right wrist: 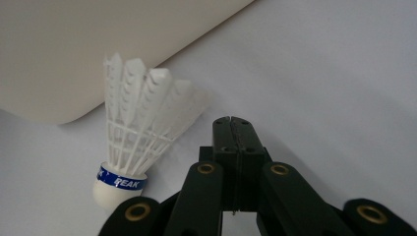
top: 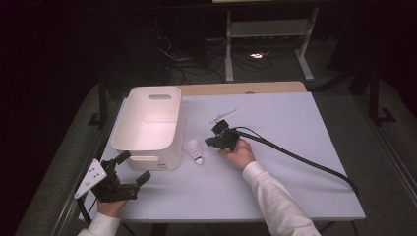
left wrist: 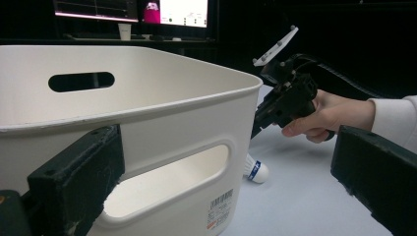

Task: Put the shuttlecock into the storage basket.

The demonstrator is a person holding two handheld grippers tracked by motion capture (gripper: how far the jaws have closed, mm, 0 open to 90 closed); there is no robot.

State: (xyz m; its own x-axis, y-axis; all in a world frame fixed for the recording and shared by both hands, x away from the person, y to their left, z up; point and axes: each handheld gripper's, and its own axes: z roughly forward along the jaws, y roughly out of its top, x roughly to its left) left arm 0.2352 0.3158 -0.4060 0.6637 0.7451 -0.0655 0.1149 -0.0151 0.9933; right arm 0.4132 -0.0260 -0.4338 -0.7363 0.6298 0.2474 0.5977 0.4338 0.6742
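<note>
The right claw (right wrist: 235,129), jaws pressed together and empty, hovered just beside the shuttlecock (right wrist: 142,132); the bin (right wrist: 98,44) was cut off. The left claw (left wrist: 221,162) gaped apart before the bin.

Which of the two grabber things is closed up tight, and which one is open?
The right gripper, next to the shuttlecock, is shut tight with nothing between its jaws. The left gripper, by the white bin, has its jaws wide apart.

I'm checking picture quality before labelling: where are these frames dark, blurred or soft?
High view: table lit, room around it near black. Left gripper view: the near jaws soft, the bin sharper. Right gripper view: shuttlecock crisp with readable band, bin wall behind it plain and soft.
</note>
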